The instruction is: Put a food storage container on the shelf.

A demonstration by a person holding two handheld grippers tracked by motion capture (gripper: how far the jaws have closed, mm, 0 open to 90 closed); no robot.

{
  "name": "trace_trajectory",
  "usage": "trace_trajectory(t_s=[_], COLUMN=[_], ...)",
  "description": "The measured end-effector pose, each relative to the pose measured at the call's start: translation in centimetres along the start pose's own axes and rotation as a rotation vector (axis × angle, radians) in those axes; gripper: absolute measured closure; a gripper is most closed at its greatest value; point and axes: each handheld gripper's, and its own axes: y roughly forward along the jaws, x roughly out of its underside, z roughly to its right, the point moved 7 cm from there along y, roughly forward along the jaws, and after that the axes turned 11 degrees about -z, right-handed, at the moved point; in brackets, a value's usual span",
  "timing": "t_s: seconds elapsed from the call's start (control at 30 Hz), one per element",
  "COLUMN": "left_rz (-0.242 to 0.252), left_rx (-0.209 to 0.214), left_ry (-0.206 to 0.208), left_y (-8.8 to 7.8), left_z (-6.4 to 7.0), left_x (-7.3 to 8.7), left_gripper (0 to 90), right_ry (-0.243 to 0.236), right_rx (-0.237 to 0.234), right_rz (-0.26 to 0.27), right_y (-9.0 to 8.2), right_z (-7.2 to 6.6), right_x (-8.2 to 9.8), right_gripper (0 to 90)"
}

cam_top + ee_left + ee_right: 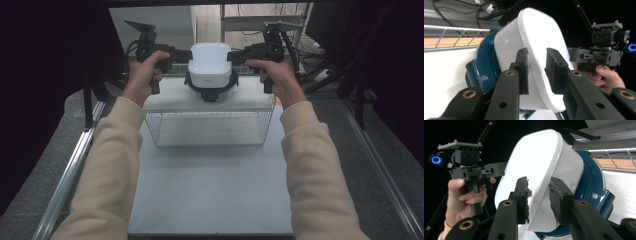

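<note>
- High view: left tool (184,55) held at the far left of the wire rack (210,127), the person's left hand (142,75) wrapped round its grip, jaws pointing right at the white lid (210,62).
- Left gripper view: the lid's rim edge sits between the two black pads (522,66); a gap shows on either side of the rim, so the tool reads as released, not clamped.
- High view, middle: white rounded-square lid sits on a dark blue appliance base (212,92), which stands on the white top shelf (170,100) of the wire rack. The rack stands on the white counter (210,190).
- High view, right: right tool (235,56) mirrors the left, right hand (277,75) on its grip, jaws pointing left at the lid.
- Right gripper view: the lid's rim lies between worn, torn pads (555,195); light shows between pad and rim, so this tool is also released. The blue base (591,185) shows behind the lid.
</note>
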Motion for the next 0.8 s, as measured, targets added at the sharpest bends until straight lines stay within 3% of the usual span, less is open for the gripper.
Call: trace_trajectory(t_s=[0.07, 0.2, 0.27, 0.37, 0.47, 0.63, 0.8], left_rz=[0.013, 0.014, 0.012, 0.065, 0.108, 0.108, 0.099], left_rx=[0.007, 0.001, -0.024, -0.072, -0.115, -0.199, -0.246], left_ry=[-0.005, 0.011, 0.035, 0.088, 0.169, 0.299, 0.371], left_y=[0.1, 0.3, 0.5, 0.0, -1.1, -2.7, -4.0], left_z=[-0.3, -0.4, -0.3, 0.0, 0.8, 1.6, 1.1], left_x=[-0.1, 0.2, 0.4, 0.7, 1.8, 5.1, 9.4], left_gripper=[72.4, 68.5, 57.5, 41.4, 31.8, 28.5, 25.8], right_ry=[0.023, 0.014, 0.009, -0.017, -0.116, -0.232, -0.353], right_rx=[-0.006, -0.026, -0.046, -0.052, 0.011, 0.053, 0.136], right_rz=[0.000, 0.029, 0.032, 0.078, 0.132, 0.136, 0.125], right_y=[0.3, 0.5, 0.6, 0.2, -1.1, -3.2, -4.8], right_z=[0.4, 0.6, 0.5, -0.2, -1.1, -2.0, -1.9], right_x=[-0.1, -0.2, 0.0, 0.2, 1.0, 3.1, 6.9], right_gripper=[65.2, 63.5, 51.6, 39.7, 33.3, 29.4, 26.2])
